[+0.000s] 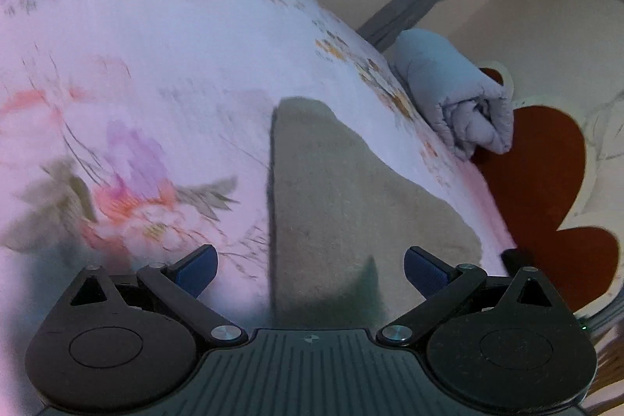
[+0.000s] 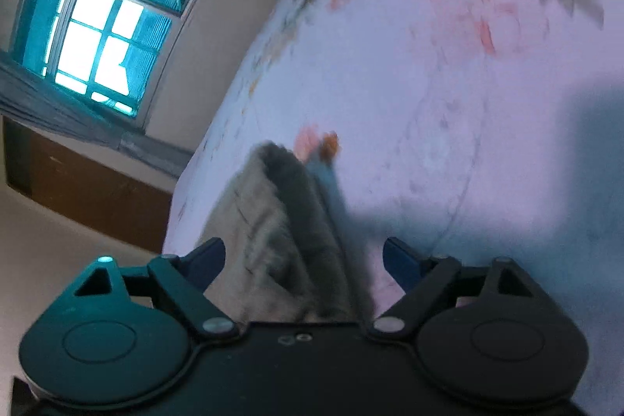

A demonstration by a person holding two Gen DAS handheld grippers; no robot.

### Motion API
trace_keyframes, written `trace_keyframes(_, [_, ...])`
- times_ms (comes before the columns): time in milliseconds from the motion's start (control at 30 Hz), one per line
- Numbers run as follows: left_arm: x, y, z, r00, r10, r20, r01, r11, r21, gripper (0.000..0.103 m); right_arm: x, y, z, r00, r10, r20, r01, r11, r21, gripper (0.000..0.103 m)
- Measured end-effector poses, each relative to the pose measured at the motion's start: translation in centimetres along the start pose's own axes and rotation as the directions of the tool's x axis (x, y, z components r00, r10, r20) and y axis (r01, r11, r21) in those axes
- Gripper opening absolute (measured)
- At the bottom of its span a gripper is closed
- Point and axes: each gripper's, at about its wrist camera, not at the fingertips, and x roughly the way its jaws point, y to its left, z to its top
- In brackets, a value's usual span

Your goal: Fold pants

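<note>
Beige pants (image 1: 343,197) lie folded flat on a pale floral bedsheet (image 1: 156,65), near the bed's right edge in the left wrist view. My left gripper (image 1: 311,269) is open, its blue pads spread just above the near end of the pants. In the right wrist view the pants (image 2: 280,221) show as a stacked bundle with a dark inner layer on the sheet (image 2: 429,65). My right gripper (image 2: 304,260) is open, with the bundle's near end lying between the pads (image 2: 397,262); it grips nothing.
A rolled pale blue blanket (image 1: 456,92) lies at the bed's far right corner. A red heart-shaped rug (image 1: 546,190) lies on the floor beside the bed. A window (image 2: 101,26) and a brown wooden panel (image 2: 89,190) stand beyond the bed's left edge.
</note>
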Motion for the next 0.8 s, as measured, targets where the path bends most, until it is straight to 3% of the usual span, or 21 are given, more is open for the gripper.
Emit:
trace_keyframes(167, [2.1,0.6,0.2,0.993,-0.110,-0.048,0.106,0.991,-0.087,0.101,1.4,0.0,0.3,0.992,0.074,-0.100,-0.076,0.997,-0.021,0.079])
trace_keyframes(300, [4.4,1.1,0.5,0.980,-0.182,-0.077,0.169,0.975,-0.147,0.101,3.4,0.5,0.6,0.972,0.113,-0.205,-0.119,0.993,-0.019,0.078])
trace_keyframes(400, [5.9,1.8,1.0,0.969,-0.236,-0.079,0.217,0.956,-0.196,0.101,3.8,0.1,1.3,0.957,0.173,-0.232,-0.169,0.985,0.040,0.077])
trace_keyframes(467, [6.7,2.3,1.4,0.961,-0.267,-0.077,0.243,0.941,-0.238,0.101,4.2,-0.6,1.9,0.949,0.204,-0.239,-0.190,0.978,0.083,0.071])
trace_keyframes(533, [7.4,2.5,1.7,0.959,-0.272,-0.076,0.246,0.936,-0.251,0.101,4.6,-1.1,2.4,0.948,0.197,-0.250,-0.178,0.979,0.097,0.054])
trace_keyframes(633, [7.9,2.5,1.6,0.960,-0.271,-0.071,0.246,0.937,-0.248,0.099,5.0,-1.6,2.9,0.933,0.219,-0.287,-0.197,0.975,0.105,0.052])
trace_keyframes(667, [8.1,2.2,1.4,0.964,-0.256,-0.076,0.233,0.946,-0.228,0.095,5.0,-1.5,2.9,0.929,0.220,-0.297,-0.199,0.975,0.102,0.052])
trace_keyframes(767, [8.4,2.3,1.4,0.967,-0.237,-0.097,0.212,0.953,-0.215,0.068,5.5,-0.7,3.3,0.917,0.222,-0.332,-0.206,0.975,0.083,0.056])
trace_keyframes(800, [8.7,2.7,1.4,0.965,-0.240,-0.106,0.209,0.948,-0.241,0.047,5.7,-0.5,3.3,0.911,0.224,-0.345,-0.211,0.974,0.076,0.057])
